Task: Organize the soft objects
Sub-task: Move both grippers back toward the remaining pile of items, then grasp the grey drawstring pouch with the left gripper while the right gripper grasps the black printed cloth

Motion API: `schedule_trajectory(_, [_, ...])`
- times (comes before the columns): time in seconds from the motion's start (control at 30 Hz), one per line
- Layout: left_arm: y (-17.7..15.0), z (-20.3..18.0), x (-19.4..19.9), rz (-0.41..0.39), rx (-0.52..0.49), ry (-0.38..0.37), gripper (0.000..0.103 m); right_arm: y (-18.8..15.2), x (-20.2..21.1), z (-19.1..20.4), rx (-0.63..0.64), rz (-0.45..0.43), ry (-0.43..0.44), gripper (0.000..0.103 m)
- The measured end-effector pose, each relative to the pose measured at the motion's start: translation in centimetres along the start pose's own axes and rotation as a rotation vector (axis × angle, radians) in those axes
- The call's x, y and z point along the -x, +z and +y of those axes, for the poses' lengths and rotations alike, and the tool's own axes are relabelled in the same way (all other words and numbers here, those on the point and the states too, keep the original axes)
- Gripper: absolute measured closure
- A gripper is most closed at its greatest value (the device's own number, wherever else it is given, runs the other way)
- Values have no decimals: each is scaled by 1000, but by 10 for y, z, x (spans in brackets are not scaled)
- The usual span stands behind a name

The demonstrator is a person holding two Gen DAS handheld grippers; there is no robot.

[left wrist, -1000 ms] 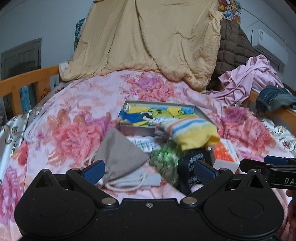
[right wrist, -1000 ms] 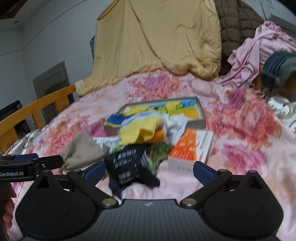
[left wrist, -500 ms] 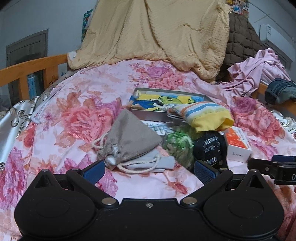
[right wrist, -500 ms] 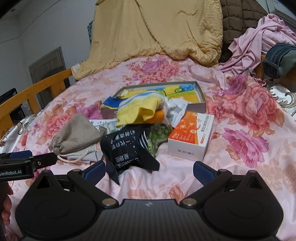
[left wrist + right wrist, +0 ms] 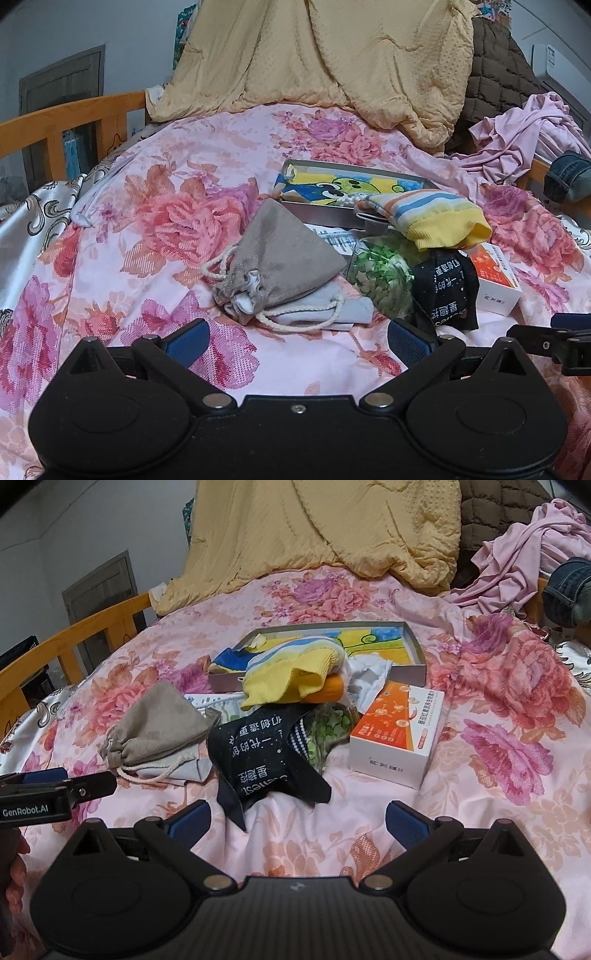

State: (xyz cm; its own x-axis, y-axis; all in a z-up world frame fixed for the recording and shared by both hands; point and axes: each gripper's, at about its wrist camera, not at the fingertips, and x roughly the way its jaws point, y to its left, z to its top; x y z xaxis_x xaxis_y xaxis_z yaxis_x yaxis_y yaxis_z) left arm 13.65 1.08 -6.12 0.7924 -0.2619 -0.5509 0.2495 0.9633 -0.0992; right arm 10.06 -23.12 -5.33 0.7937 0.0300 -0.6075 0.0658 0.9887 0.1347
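Here, the left gripper (image 5: 297,341) hangs low over a pink floral satin bedspread (image 5: 155,229) with its blue-padded jaws spread wide and nothing between them. The right gripper (image 5: 297,821) hovers beside it, equally spread and empty. Just ahead of the left gripper lies a grey drawstring cloth pouch (image 5: 280,258), resting on a paler grey pouch (image 5: 332,312). Just ahead of the right gripper lies a crumpled black fabric piece with white lettering (image 5: 266,760), overlapping a clear bag of green bits (image 5: 328,727). Behind these, a yellow and striped knitted sock (image 5: 295,675) drapes over the near edge of a shallow grey cardboard tray (image 5: 413,646) with a colourful cartoon lining. An orange and white carton (image 5: 399,734) sits to the right.

Judging from this, no item is picked up yet; the step appears to be choosing and approaching a first soft item. The next move probably calls for lowering one gripper over a pouch or the black fabric and closing on a fold.
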Motion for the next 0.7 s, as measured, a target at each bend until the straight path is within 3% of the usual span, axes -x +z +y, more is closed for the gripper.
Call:
schedule_trajectory(0.43, [7, 10, -11, -4, -13, -1, 1, 11, -16, 13, 63, -20, 24, 0])
schedule_trajectory(0.7, [21, 14, -28, -24, -48, -4, 1, 18, -37, 33, 226, -100, 3, 0])
